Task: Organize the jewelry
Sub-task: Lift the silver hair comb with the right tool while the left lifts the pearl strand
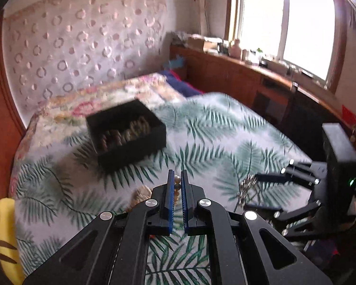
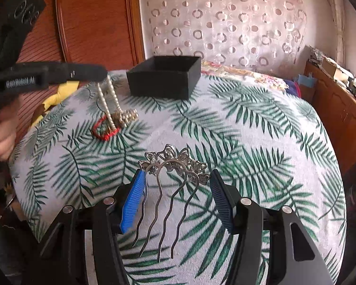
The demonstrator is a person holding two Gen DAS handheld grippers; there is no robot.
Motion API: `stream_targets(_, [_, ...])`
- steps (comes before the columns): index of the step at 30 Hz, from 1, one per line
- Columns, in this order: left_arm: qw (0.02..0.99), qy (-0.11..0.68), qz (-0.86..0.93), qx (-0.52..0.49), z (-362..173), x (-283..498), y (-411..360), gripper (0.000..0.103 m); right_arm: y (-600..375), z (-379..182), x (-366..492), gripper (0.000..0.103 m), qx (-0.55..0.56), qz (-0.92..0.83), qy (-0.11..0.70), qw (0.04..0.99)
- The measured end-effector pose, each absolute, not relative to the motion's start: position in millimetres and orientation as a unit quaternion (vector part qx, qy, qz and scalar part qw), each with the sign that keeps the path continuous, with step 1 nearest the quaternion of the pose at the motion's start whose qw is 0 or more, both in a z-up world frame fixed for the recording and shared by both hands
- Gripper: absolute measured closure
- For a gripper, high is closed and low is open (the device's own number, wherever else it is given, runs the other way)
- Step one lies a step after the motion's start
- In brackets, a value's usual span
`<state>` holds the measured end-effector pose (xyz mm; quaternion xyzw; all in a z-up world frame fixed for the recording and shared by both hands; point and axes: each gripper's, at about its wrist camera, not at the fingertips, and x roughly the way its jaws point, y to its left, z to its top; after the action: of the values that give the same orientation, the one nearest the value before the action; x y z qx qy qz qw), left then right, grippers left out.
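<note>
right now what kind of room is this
Most likely a bedroom in a home. The work surface is a bed with a palm-leaf bedspread against a wooden headboard, and a window sits above a cluttered wooden ledge. A black jewelry box rests on the bedspread.

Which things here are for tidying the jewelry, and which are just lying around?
For the job: pearl necklace held by the left tool, silver hair comb between the open right tool, black box, red cord.
Lying around: yellow cloth, windowsill clutter.
</note>
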<state>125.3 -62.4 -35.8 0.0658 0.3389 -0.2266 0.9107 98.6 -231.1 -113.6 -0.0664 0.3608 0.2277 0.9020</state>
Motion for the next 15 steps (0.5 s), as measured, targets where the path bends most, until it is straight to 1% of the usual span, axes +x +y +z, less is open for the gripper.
stream_targets(3, [0.919,0.323,-0.219,0.063,-19.4,127.1,-58.3,0.099,-226.3,-102.3,99.3,0.044,-0.069,0.233,0.349,0.905])
stream_targets(15, [0.934,0.288,-0.203,0.054,16.8,134.9,-42.1,0.099,-205.1,-71.4,115.5,0.044,-0.086,0.245,0.32,0.911])
